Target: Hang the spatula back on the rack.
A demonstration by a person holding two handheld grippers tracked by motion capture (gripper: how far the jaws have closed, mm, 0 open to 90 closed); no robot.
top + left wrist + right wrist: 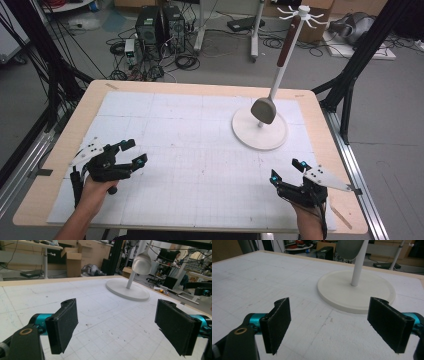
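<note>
A white stand with a round base (259,131) rises at the table's right middle, topped by hooks (302,12). A spoon-like utensil with a brown handle and grey head (263,110) hangs from it, head down just above the base. My left gripper (134,152) is open at the front left, empty, held in a hand. My right gripper (287,170) is open at the front right, empty. In the left gripper view the grey head (141,263) and base (127,289) lie ahead between the pads (62,327). The right gripper view has the base (355,291) close ahead.
A white gridded mat (190,150) covers the wooden table (320,130). Black frame struts (360,55) stand at both sides. Computers and cables (160,30) sit on the floor beyond the far edge.
</note>
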